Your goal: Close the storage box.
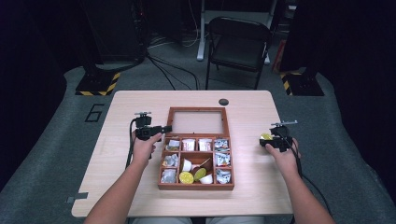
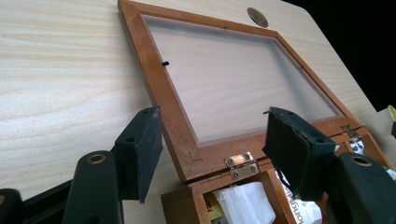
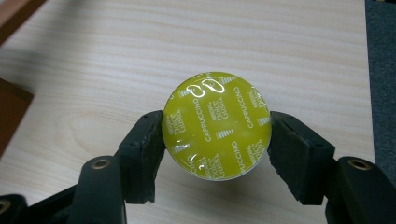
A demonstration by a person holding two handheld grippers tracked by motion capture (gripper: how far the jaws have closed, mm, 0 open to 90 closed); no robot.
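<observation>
- Pale wood-grain desk [image 1: 140,196] nearest, rounded at the corners, with two forearms coming in over its near edge.
- Wooden box [image 1: 195,185] at mid-desk, split into compartments holding white sachets, white cups and yellow-green capsules; glazed lid [image 1: 197,122] laid flat open behind it on brass hinges [image 2: 242,165].
- Left gripper [image 1: 165,129] held level at the box's back left corner; in the left gripper view, jaws about half open, astride the lid's hinged frame corner, pads clear of the wood, nothing gripped.
- Right gripper [image 1: 265,139] well to the right of the box, near the desk's right edge, clamped on a yellow-green capsule [image 3: 218,125].
- Capsule pinched by its rim between both pads, printed foil top facing the right gripper view's camera, marked CAPPUCCINO; bare desk behind it, the box's brown edge at the far left of that view.
- Whether the capsule touches the desk: cannot tell.
- Small dark round hole [image 1: 223,101] near the desk's far edge.
- Beyond the desk, grey floor [image 1: 46,154] with a "6" marked on it, black-and-yellow striped stand bases [image 1: 98,84], loose cables [image 1: 173,70].
- Farthest, a dark folding chair [image 1: 238,46] facing the desk, dark surroundings behind.
</observation>
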